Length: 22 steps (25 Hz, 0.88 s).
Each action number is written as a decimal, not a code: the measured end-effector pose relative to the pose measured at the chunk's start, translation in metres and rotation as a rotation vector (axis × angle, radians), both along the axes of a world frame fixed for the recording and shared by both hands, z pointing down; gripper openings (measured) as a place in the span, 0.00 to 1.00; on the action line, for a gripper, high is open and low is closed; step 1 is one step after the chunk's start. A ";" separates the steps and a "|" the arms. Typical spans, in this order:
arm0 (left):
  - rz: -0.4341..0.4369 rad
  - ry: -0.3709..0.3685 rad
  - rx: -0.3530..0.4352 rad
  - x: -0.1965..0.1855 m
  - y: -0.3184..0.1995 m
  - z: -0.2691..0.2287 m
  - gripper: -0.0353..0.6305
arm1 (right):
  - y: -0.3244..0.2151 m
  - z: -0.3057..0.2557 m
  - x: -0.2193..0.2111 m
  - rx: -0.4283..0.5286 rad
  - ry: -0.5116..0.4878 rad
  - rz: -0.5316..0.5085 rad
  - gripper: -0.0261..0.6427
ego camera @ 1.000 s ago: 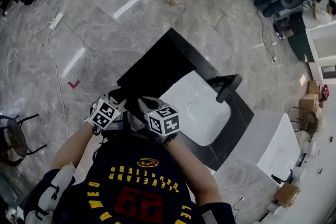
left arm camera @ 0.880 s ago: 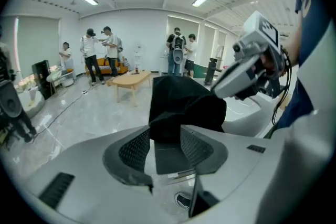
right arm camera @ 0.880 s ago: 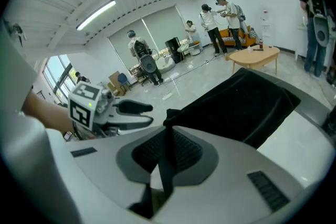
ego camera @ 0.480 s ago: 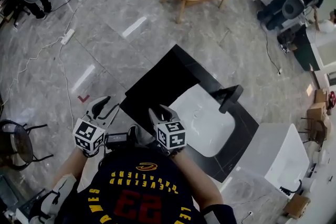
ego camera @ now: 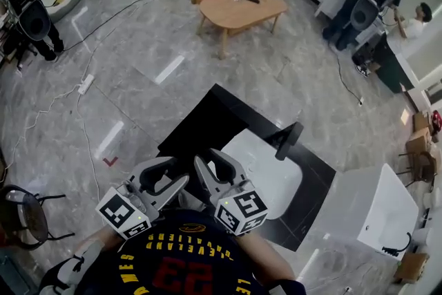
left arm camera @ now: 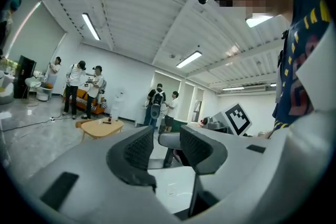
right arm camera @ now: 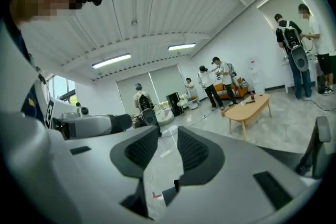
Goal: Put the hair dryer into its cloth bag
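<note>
The left claw and right claw are up by the person's chest, jaws apart, holding nothing. The hair dryer lies on the black tabletop, at the far edge of the white cloth bag. I think the job has not started. Next, one claw must reach down and grab the dryer.

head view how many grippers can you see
2. The left gripper sits low, left of centre; the right gripper is just beside it, over the black table's near corner. None seems hidden.
</note>
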State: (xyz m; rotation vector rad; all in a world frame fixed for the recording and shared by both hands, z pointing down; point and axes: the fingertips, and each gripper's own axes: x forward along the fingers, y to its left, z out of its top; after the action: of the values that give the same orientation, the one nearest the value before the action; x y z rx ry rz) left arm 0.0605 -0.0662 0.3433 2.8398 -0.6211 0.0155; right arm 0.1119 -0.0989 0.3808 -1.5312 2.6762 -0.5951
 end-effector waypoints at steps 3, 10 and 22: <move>0.026 0.015 0.051 0.017 0.007 -0.017 0.29 | 0.011 -0.029 0.001 0.091 -0.004 -0.010 0.17; -0.172 0.090 0.082 0.007 -0.008 -0.041 0.06 | 0.027 -0.041 0.020 0.139 -0.063 0.038 0.05; -0.135 0.039 0.061 0.026 0.003 -0.023 0.06 | 0.036 -0.042 0.023 0.221 0.049 0.014 0.05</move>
State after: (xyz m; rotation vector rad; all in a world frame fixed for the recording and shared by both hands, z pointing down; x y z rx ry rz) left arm 0.0867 -0.0636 0.3208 2.8417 -0.8158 -0.0832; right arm 0.1348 -0.0626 0.3384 -1.5211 2.6566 -0.2535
